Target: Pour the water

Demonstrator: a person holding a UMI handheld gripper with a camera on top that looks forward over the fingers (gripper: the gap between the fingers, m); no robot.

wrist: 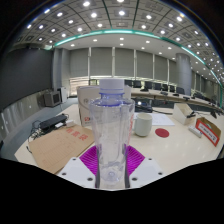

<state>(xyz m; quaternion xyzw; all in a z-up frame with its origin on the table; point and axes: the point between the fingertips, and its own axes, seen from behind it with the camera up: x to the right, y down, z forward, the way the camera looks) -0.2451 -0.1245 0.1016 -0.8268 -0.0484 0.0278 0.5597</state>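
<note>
gripper view: a clear plastic water bottle with a white cap [112,135] fills the centre of the frame, upright, rising from between the fingers at the bottom centre. the magenta pads [92,160] show on both sides of its lower body and seem pressed against it, so the gripper [113,165] looks clenched on the bottle, which appears lifted above the white table [175,150]. in the right half of the frame a flat red round disc [162,132] lies on the table, with a red and white box [207,130] further right. a brown cardboard sheet [55,148] lies at lower left. no cup or receiving vessel is visible.

risks, as i judge them: the smooth bottle could slip or twist between the pads when tilted, since the grip sits low on it. the cap looks on, so tipping now would pour nothing. with no vessel seen, water may land on the table.
</note>
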